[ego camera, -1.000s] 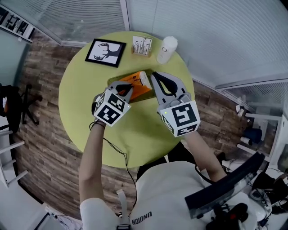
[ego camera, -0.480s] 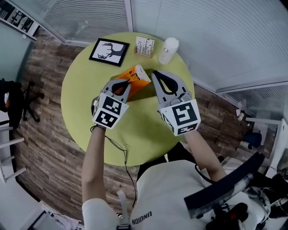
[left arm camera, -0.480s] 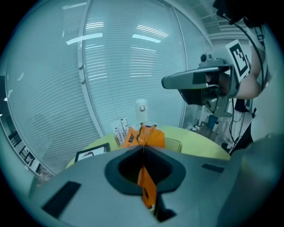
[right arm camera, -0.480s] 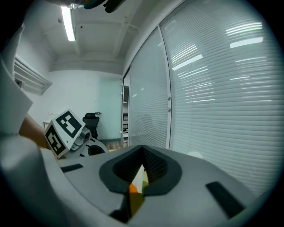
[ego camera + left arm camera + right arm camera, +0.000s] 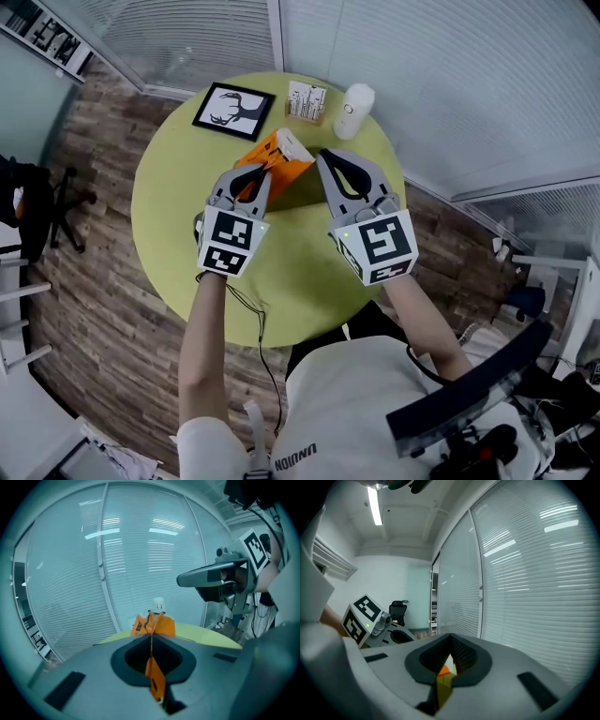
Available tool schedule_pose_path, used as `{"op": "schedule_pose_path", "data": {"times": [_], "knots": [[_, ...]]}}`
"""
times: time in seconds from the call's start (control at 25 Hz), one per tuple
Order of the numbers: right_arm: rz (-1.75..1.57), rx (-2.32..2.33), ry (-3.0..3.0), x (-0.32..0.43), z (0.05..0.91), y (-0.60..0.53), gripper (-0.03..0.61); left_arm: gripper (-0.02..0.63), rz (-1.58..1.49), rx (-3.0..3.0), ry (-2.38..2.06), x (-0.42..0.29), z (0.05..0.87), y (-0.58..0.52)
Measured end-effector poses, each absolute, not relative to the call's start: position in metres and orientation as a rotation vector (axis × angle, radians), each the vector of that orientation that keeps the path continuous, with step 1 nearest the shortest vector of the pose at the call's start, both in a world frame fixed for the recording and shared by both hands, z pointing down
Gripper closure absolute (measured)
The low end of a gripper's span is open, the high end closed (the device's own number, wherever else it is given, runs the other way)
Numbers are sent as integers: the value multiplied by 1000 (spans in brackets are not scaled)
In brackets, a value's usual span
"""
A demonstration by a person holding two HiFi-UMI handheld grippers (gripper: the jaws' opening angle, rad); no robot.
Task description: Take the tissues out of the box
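An orange tissue box (image 5: 277, 162) is tipped up above the round yellow-green table (image 5: 187, 234); its white end (image 5: 293, 143) points away from me. My left gripper (image 5: 257, 174) is shut on a thin orange flap of the box. In the left gripper view that flap (image 5: 154, 679) runs down between the closed jaws, and the box (image 5: 153, 624) stands just beyond my left gripper (image 5: 151, 637). My right gripper (image 5: 325, 156) is shut right beside the box's right side, with nothing seen between its jaws (image 5: 450, 638).
At the table's far edge are a black-framed deer picture (image 5: 233, 111), a small card holder (image 5: 307, 101) and a white bottle (image 5: 353, 111). Glass walls with blinds stand behind. A black office chair (image 5: 28, 202) is on the wood floor at the left.
The box lay flat on the table a second ago; it has been tipped and raised by the flap in the left gripper. The right gripper has barely moved.
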State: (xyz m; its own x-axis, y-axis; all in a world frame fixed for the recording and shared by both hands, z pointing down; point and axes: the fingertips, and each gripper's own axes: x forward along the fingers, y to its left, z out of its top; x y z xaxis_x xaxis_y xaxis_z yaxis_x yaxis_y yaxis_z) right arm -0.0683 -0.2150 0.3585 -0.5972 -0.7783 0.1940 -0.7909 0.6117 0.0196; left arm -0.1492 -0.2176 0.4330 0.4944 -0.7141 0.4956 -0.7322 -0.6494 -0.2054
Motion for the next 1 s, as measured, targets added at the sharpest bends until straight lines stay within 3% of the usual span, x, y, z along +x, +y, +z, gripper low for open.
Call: {"op": "schedule_pose_path", "data": {"times": [1.0], "knots": [[30,1273,-2674,-79,348,-223,560,601,481,2620,-1721,-171,375,-225]]}}
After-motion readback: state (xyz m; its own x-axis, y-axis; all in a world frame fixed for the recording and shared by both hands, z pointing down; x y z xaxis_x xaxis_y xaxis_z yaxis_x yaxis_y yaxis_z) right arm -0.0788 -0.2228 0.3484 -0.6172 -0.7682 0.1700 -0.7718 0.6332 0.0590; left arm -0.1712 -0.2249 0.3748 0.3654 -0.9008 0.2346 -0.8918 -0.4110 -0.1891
